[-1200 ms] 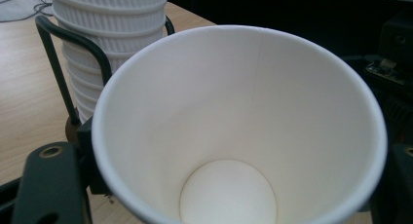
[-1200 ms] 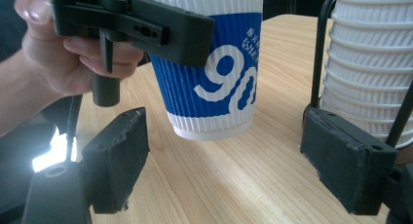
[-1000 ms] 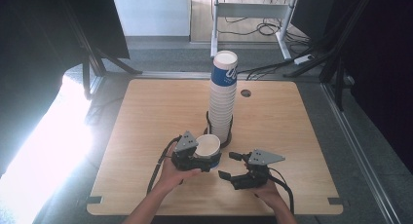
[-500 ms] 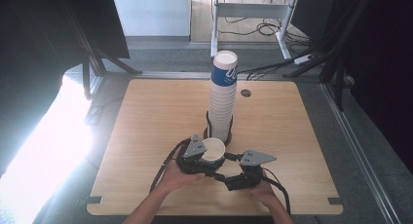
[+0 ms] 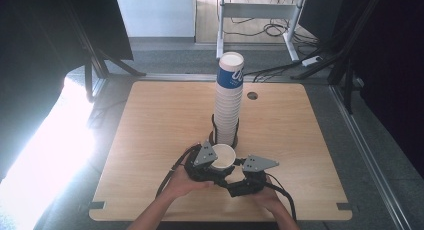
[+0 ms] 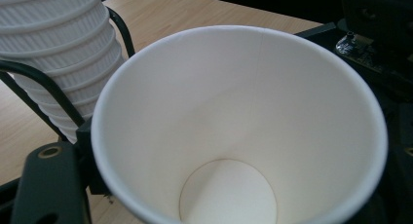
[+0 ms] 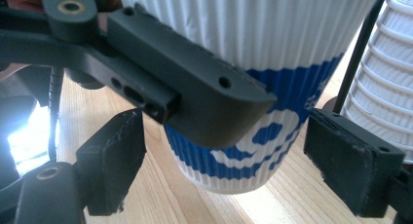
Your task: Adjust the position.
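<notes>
A single paper cup [image 5: 223, 156] is held clear of the surface [image 5: 150, 125] by the left tongs [image 5: 209, 162], clamped on its rim, just in front of the tall cup stack [image 5: 229, 102]. The right tongs [image 7: 229, 170], whose jaws have just been opening, are set wide around its base, untouching. Judged so, separation is done; setting down remains. Blue print is seen; no lettering can be read.

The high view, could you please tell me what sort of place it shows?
Probably a lab or recording room: a bare wooden table on grey floor, loose cables and a power strip behind it, and a tall stack of paper cups.
</notes>
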Available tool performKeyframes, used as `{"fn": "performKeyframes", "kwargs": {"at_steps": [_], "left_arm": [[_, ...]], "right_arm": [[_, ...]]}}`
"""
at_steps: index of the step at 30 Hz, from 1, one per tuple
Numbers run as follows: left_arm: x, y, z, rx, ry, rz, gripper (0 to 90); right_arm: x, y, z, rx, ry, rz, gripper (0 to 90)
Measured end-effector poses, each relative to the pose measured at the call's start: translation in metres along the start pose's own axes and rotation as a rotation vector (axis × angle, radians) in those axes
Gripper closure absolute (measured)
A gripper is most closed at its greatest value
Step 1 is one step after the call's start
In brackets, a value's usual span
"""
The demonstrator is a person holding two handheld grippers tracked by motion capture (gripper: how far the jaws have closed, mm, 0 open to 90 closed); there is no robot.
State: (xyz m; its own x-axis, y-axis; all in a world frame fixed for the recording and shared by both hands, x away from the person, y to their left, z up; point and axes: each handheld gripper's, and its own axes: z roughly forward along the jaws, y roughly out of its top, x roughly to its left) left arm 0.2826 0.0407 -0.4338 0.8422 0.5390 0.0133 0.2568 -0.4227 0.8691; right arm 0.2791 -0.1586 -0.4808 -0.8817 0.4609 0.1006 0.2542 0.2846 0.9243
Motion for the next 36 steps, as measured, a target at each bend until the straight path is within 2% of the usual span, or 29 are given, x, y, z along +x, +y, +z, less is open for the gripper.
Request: {"fn": "performKeyframes", "kwargs": {"at_steps": [5,9,17,24,30,34,36], "left_arm": [[-0.0015,-0.0004,0.0015,0.0,-0.014,0.004,19.6],[-0.0029,-0.0002,0.0022,0.001,-0.02,0.014,19.4],[-0.0032,-0.0002,0.0031,0.003,-0.016,0.015,18.9],[-0.0046,0.0002,0.0034,0.0,-0.006,0.017,19.3],[-0.0042,0.0003,0.0039,-0.001,-0.007,0.019,16.8],[-0.0023,0.0022,-0.0032,-0.033,-0.003,-0.013,10.3],[-0.0019,0.0025,-0.0056,-0.037,-0.001,-0.016,9.7]], "right_arm": [[0.0009,0.0001,0.0009,0.0,0.003,-0.01,18.3],[0.0023,-0.0005,0.0003,-0.005,-0.012,-0.033,26.2],[0.002,-0.0005,0.0005,0.0,-0.021,-0.05,26.9],[0.0019,-0.0006,0.0017,-0.009,-0.009,-0.021,26.0],[0.0023,-0.0005,0.0009,-0.007,-0.023,-0.043,27.6],[0.0009,-0.0013,-0.0006,-0.012,-0.038,-0.04,27.9],[0.0001,-0.0015,-0.0016,-0.016,-0.038,-0.036,27.9]]}}
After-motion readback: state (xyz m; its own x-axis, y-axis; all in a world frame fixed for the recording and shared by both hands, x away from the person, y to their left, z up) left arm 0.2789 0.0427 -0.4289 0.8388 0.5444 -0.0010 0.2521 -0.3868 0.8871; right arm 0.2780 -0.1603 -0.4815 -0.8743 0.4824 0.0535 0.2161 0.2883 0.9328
